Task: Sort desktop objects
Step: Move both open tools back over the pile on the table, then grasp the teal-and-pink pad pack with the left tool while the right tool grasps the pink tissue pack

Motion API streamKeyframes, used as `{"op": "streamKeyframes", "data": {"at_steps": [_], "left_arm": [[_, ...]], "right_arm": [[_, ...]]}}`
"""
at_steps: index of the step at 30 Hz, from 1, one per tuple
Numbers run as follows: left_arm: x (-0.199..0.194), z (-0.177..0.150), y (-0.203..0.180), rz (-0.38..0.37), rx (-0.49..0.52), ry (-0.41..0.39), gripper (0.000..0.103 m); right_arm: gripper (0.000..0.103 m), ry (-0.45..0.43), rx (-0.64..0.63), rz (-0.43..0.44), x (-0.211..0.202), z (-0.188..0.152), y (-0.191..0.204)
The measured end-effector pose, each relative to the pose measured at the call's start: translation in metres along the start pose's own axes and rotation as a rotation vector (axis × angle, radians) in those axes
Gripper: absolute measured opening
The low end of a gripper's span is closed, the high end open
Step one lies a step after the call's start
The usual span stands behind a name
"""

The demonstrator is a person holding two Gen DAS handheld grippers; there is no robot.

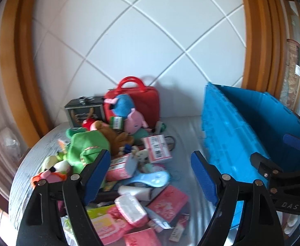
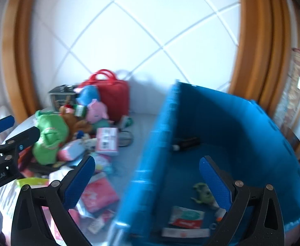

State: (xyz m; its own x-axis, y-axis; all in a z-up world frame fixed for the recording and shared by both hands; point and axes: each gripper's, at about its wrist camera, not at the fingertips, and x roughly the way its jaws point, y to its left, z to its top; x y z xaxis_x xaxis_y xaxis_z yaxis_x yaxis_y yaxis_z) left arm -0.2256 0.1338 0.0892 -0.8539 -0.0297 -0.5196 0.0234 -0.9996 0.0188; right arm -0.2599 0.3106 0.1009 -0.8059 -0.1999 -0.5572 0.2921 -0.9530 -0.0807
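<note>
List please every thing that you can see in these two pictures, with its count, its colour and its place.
table: one, grey, under everything
crate: one, blue, right side of table
red case: one, red, at the back against the wall
tin box: one, dark, left of the red case
plush toys: several, green, brown, pink, blue, piled left
pink packets: several, pink, front of pile
barcode box: one, pink and white, middle of table
items in crate: a few, including a packet, a green toy, a dark object, on the crate floor
left gripper: fingers blue, open, over the pile
right gripper: fingers blue, open, above the crate wall
</note>
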Motion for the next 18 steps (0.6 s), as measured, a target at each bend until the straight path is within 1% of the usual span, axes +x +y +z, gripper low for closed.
{"op": "streamKeyframes", "data": {"at_steps": [2, 6, 11, 14, 18], "left_arm": [[0.0, -0.008, 0.024, 0.035, -0.02, 0.008, 0.08], [0.002, -0.025, 0.071, 0.078, -0.074, 0.036, 0.08], [0.012, -0.056, 0.118, 0.151, -0.101, 0.085, 0.08], [0.021, -0.081, 0.143, 0.178, -0.128, 0.135, 0.081], [0.035, -0.121, 0.167, 0.212, -0.145, 0.219, 0.08]], "right_arm": [[0.103, 0.0, -0.024, 0.025, 0.001, 0.001, 0.02], [0.103, 0.01, -0.065, 0.081, 0.007, -0.003, 0.06], [0.103, 0.047, -0.074, 0.153, 0.025, -0.015, 0.093], [0.103, 0.078, -0.079, 0.196, 0.039, -0.032, 0.113], [0.103, 0.166, -0.095, 0.22, 0.063, -0.061, 0.13]]}}
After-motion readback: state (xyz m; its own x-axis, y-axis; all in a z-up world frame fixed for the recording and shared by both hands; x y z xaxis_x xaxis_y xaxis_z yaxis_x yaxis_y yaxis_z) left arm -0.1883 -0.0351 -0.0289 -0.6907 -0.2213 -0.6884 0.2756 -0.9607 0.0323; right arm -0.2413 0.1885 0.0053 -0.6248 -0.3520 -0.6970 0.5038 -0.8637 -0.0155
